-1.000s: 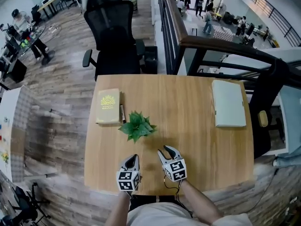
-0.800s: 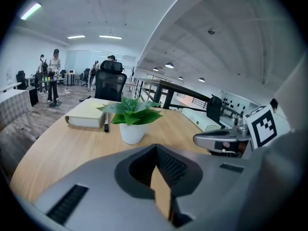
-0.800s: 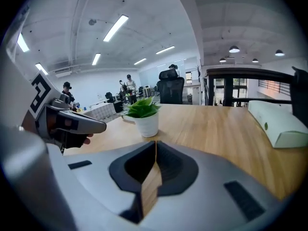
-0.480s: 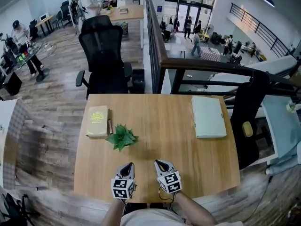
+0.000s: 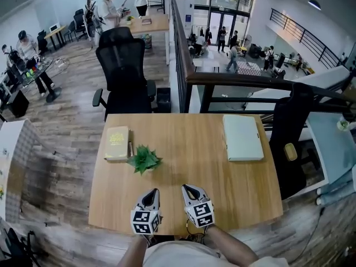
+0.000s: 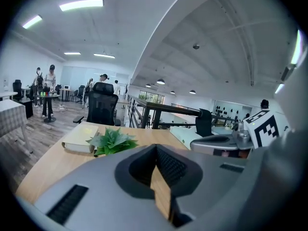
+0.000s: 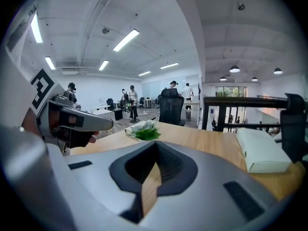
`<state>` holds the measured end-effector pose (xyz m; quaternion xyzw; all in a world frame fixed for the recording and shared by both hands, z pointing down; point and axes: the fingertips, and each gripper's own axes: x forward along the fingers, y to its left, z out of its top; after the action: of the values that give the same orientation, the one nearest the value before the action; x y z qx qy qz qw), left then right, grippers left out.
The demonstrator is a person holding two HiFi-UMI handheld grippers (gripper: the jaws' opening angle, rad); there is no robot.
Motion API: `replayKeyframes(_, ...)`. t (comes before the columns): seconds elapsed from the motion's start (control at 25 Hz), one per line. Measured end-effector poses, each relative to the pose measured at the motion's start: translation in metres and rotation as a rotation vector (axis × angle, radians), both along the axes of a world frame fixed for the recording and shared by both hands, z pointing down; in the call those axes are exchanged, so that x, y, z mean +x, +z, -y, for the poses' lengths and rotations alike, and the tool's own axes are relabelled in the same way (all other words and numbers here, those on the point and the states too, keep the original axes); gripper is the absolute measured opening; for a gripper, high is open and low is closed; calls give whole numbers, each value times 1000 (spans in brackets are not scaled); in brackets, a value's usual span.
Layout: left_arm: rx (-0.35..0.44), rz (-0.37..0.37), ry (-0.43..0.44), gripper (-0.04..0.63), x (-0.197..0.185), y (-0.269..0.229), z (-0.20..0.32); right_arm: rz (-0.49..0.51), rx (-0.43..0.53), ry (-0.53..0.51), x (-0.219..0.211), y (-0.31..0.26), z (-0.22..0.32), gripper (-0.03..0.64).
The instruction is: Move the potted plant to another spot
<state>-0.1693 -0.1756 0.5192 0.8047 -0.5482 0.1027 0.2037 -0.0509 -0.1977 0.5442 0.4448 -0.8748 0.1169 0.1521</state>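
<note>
The small potted plant (image 5: 144, 159) with green leaves stands on the wooden table (image 5: 183, 154), left of centre and just right of a yellow book (image 5: 117, 143). Both grippers hover side by side over the table's near edge, well short of the plant. My left gripper (image 5: 154, 192) has its jaws together with nothing between them. My right gripper (image 5: 186, 188) is shut and empty too. In the left gripper view the plant (image 6: 111, 141) lies ahead to the left of the shut jaws. The right gripper view also shows the plant (image 7: 144, 131) ahead, past the closed jaws.
A flat white box (image 5: 242, 137) lies at the table's far right. A black office chair (image 5: 125, 65) stands behind the far edge, and a dark railing (image 5: 183, 54) runs away behind it. People stand at desks in the background.
Both grippers have risen from the near edge of the table, and the head view has pulled back. The right jaws, slightly apart a second ago, are now together. The plant has not moved.
</note>
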Motion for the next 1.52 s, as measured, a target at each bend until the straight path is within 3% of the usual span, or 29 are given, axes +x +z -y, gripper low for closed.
replayKeyframes(0.44,160,34,-26,11,-5,-72,11,-7,203,14,11,-91,14,3)
replayKeyframes(0.64,256,-20,-26,11,-3,-113,21,31,277,57,17,-135,23,3)
replayKeyframes(0.88,350,-29,-19,11,-4,-159,25,69,361,109,30,-193,26,3)
replayKeyframes(1.08,386,-9,-19,11,-4,-176,27,59,430,109,33,-221,27,3)
replayKeyframes(1.52,378,-2,-7,11,1,-168,23,80,402,112,29,-207,26,3)
